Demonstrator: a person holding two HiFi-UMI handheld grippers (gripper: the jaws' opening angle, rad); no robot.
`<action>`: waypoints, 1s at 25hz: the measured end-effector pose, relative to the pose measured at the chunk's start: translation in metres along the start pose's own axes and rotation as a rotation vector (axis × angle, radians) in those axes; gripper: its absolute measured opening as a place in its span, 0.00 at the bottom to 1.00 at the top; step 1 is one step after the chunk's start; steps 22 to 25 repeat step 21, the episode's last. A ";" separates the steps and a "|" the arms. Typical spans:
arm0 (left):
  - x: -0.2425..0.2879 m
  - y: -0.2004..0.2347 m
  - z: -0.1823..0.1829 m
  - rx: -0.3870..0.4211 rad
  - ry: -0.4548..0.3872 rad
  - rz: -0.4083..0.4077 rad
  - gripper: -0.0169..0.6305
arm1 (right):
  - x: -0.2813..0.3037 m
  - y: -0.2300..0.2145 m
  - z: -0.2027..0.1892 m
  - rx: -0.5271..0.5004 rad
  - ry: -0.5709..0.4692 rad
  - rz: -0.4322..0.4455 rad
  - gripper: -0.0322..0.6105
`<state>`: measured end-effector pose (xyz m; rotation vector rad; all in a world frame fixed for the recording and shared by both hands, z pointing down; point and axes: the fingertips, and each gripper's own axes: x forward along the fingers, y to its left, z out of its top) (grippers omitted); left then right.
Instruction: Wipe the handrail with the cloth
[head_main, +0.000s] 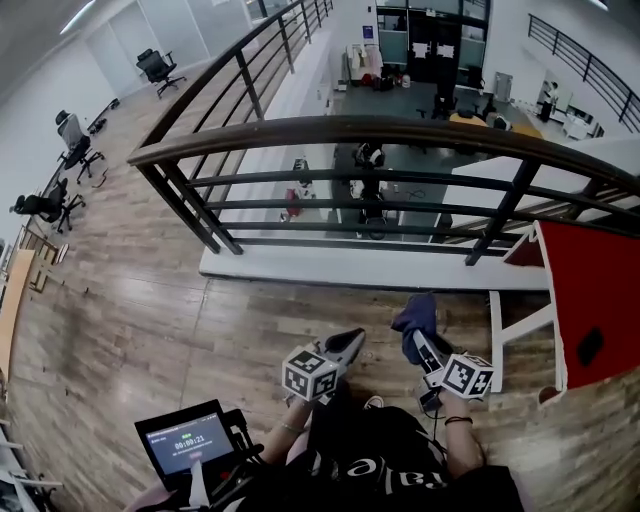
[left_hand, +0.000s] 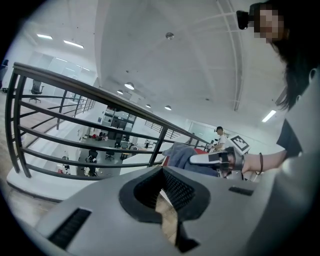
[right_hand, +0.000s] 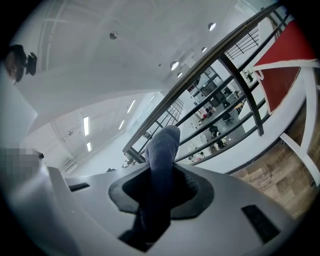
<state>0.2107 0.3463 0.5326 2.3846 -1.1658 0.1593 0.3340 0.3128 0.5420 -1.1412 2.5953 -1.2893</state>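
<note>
Cloth (head_main: 416, 314) clenched in right claw (right_hand: 159, 200) near red panel (head_main: 590, 300), below handrail (head_main: 380, 130); left claw (left_hand: 167, 210) narrowly parted

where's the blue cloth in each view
Head view: cloth lower right of centre, below the railing.
Left gripper view: cloth right of centre, under the rail line.
Right gripper view: cloth at centre, pinched between the jaws.
Shared landmark: the dark handrail.
</note>
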 end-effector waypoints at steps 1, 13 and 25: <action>-0.003 -0.001 -0.001 0.000 -0.005 0.005 0.03 | -0.001 0.002 -0.001 -0.006 0.004 0.006 0.19; -0.035 -0.005 -0.007 0.012 -0.027 0.049 0.03 | 0.001 0.031 -0.024 -0.057 0.052 0.056 0.19; -0.036 -0.015 -0.008 0.044 -0.032 0.040 0.03 | -0.007 0.034 -0.031 -0.074 0.042 0.073 0.19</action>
